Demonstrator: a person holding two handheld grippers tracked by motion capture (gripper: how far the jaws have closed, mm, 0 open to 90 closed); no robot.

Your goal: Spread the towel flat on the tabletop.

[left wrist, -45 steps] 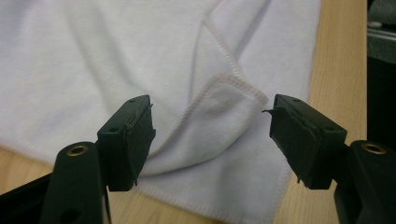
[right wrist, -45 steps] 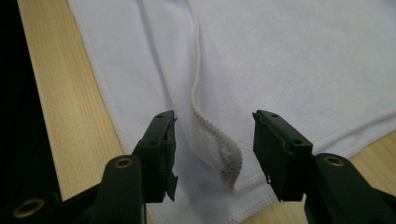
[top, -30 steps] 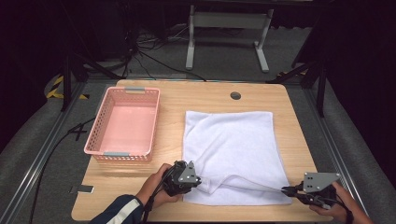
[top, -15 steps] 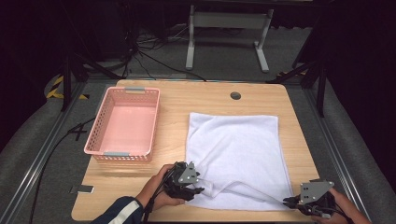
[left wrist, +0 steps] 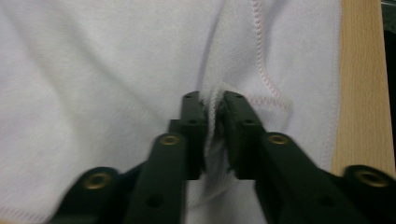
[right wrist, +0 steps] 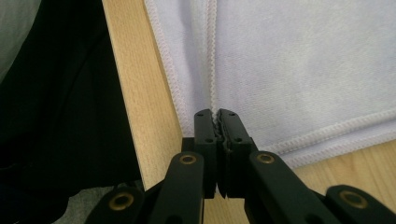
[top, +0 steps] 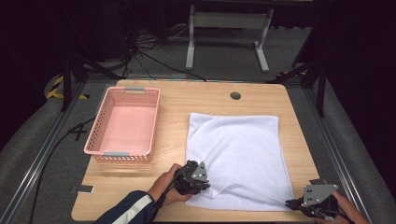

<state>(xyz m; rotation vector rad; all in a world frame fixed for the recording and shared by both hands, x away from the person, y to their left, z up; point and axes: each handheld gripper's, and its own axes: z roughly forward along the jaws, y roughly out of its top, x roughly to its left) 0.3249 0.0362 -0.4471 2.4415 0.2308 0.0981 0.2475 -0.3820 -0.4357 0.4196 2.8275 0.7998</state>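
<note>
Bare desk (top: 173, 100) lies far of our white towel (top: 238, 149), pink basket (top: 123, 125) at left. Our left tool (left wrist: 214, 122), just closing, and right tool (right wrist: 217, 122) each pinch its near hem by the desk's edge.

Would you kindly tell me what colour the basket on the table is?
The basket is pink, with small grey handle clips at both ends; the high view shows it best.

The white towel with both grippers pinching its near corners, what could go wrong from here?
1. The left gripper has just been closing on a small bunched pinch of the white towel; that fold may slip out when lifted.
2. The right gripper grips the hem right at the table edge, so the corner could drag off the edge.
3. The towel is wrinkled near the left gripper, so a fold may come out uneven.
</note>
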